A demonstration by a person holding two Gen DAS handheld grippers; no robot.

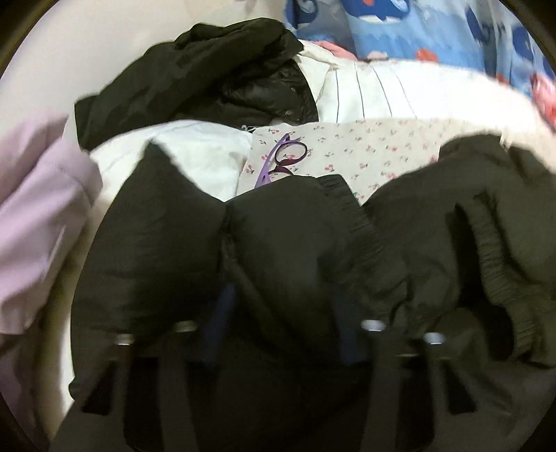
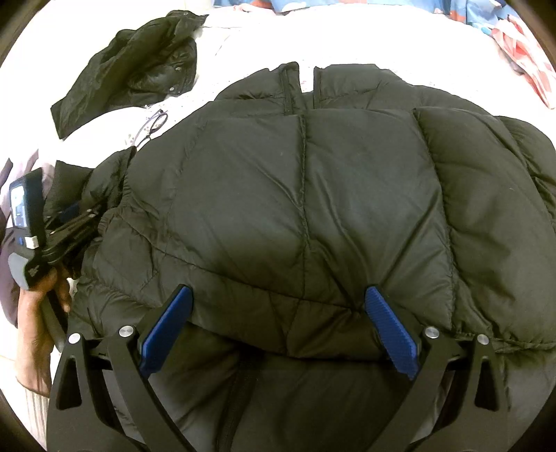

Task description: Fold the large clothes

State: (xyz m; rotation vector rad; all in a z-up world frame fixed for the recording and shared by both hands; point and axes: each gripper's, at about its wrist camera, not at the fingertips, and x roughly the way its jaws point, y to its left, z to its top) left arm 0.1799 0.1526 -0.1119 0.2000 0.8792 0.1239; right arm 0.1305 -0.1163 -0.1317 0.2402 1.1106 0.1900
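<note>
A large black puffer jacket (image 2: 312,194) lies spread on a white bed (image 2: 347,41), partly folded. My right gripper (image 2: 278,299) is open, its blue fingers (image 2: 389,330) spread over the jacket's near fold. My left gripper (image 1: 281,313) is buried in the jacket's black fabric (image 1: 278,243); the blue fingers (image 1: 222,306) stand apart with cloth bunched between them. In the right wrist view the left gripper (image 2: 83,212) sits at the jacket's left side, at an elastic-cuffed sleeve (image 1: 493,250), held by a hand (image 2: 38,320).
A second crumpled black jacket (image 2: 139,69) lies at the far left of the bed, also in the left wrist view (image 1: 208,76). Purple glasses (image 1: 281,160) rest on a floral sheet (image 1: 365,149). A lilac garment (image 1: 34,208) lies left. A blue patterned quilt (image 1: 434,27) lies behind.
</note>
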